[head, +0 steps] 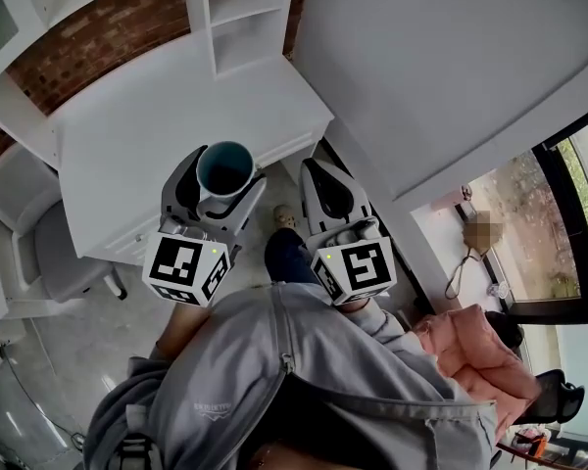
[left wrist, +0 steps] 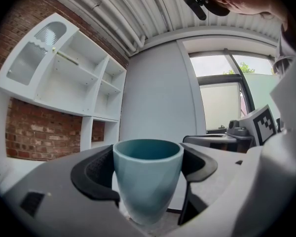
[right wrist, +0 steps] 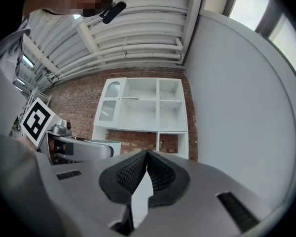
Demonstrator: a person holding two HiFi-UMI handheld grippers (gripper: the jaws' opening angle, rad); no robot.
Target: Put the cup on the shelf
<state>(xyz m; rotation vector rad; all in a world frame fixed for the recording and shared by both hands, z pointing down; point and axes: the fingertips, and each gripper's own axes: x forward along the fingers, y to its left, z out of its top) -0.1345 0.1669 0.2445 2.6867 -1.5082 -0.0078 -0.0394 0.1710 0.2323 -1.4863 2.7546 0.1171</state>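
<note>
Chair (head: 61, 251): grey seat, tucked in at the left end of the desk.
Desk (head: 142, 140): white, with its far edge against a brick wall (head: 108, 32).
Shelf (right wrist: 147, 107): a white unit that rose over the desk's far edge, towards the right corner. It had open compartments and one glass-fronted door at its upper left.
Left gripper (left wrist: 148, 163): jaws stood wide, with the black pads pressed on both sides of the cup. It was held in the air at the desk's front edge, near the right corner.
Cup (left wrist: 147, 184): blue-green, upright, mouth up. It was grasped between the left gripper's pads, resting on neither the desk nor the shelf.
Right gripper (right wrist: 147, 168): clenched, its ribbed pads meeting with nothing between them. It was just beside the left gripper and apart from it, past the desk's right corner.
Person (head: 274, 380): in a grey zipped top, behind both grippers.
Window (head: 554, 218): dark-framed, at the far right.
Pink jacket (head: 470, 352): bunched up at the lower right.
</note>
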